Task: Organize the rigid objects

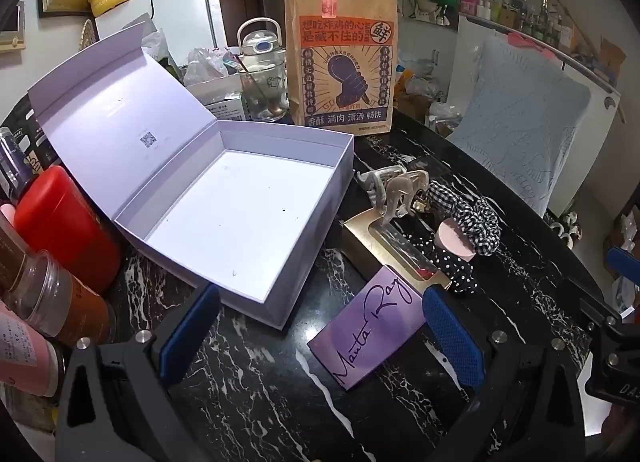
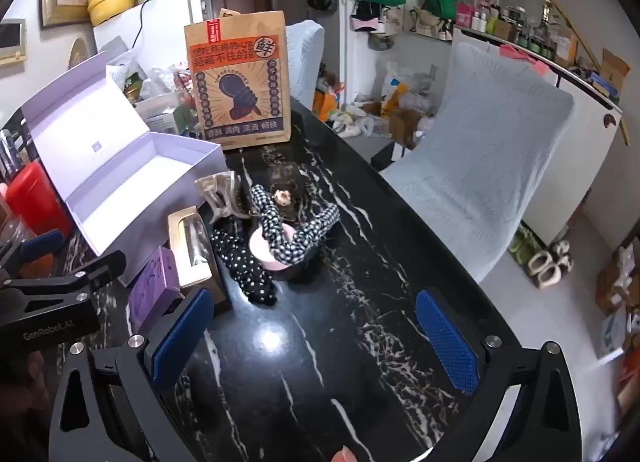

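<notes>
An open, empty white box [image 1: 240, 214] with its lid up sits on the black marble table [image 1: 260, 382]; it also shows in the right wrist view [image 2: 132, 182]. Right of it lie a purple "Manta Ray" box [image 1: 368, 332], a gold windowed box [image 1: 384, 250], hair claw clips [image 1: 394, 190], a pink round case [image 1: 454, 242], a checked scrunchie [image 1: 476, 222] and a polka-dot scrunchie [image 1: 460, 274]. My left gripper [image 1: 320, 332] is open, its right finger touching the purple box. My right gripper [image 2: 316, 336] is open and empty over bare table, short of the pink case [image 2: 268, 250].
A brown paper bag [image 1: 342, 62] stands behind the box. A red canister [image 1: 60, 226] and jars [image 1: 44, 294] crowd the left edge. A glass cup and kettle [image 1: 262, 62] stand at the back. A pale blue chair [image 2: 480, 166] stands at the table's right edge.
</notes>
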`<control>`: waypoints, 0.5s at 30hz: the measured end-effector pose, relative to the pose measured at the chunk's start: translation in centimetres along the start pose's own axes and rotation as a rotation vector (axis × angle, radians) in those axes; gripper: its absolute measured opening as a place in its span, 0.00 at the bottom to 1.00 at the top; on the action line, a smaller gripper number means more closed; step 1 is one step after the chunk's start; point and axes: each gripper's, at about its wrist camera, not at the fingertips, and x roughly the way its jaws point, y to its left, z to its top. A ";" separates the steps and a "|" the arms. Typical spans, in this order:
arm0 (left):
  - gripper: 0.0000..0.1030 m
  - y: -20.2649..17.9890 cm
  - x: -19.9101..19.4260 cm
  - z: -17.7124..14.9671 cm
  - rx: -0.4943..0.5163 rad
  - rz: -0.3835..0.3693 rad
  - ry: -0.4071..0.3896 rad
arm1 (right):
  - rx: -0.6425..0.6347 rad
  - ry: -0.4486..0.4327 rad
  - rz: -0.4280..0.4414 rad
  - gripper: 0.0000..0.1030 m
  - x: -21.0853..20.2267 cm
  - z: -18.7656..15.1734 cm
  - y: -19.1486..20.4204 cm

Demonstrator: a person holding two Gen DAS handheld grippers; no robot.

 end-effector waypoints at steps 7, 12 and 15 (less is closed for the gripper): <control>1.00 -0.1 0.1 0.2 0.002 -0.004 0.004 | -0.008 -0.014 -0.004 1.00 0.0 0.1 0.1; 1.00 0.0 -0.1 0.0 -0.003 -0.011 -0.001 | -0.024 -0.023 -0.009 1.00 -0.3 0.1 0.4; 1.00 0.1 -0.5 -0.1 0.003 -0.016 -0.010 | -0.024 -0.027 -0.007 1.00 -0.5 0.1 0.4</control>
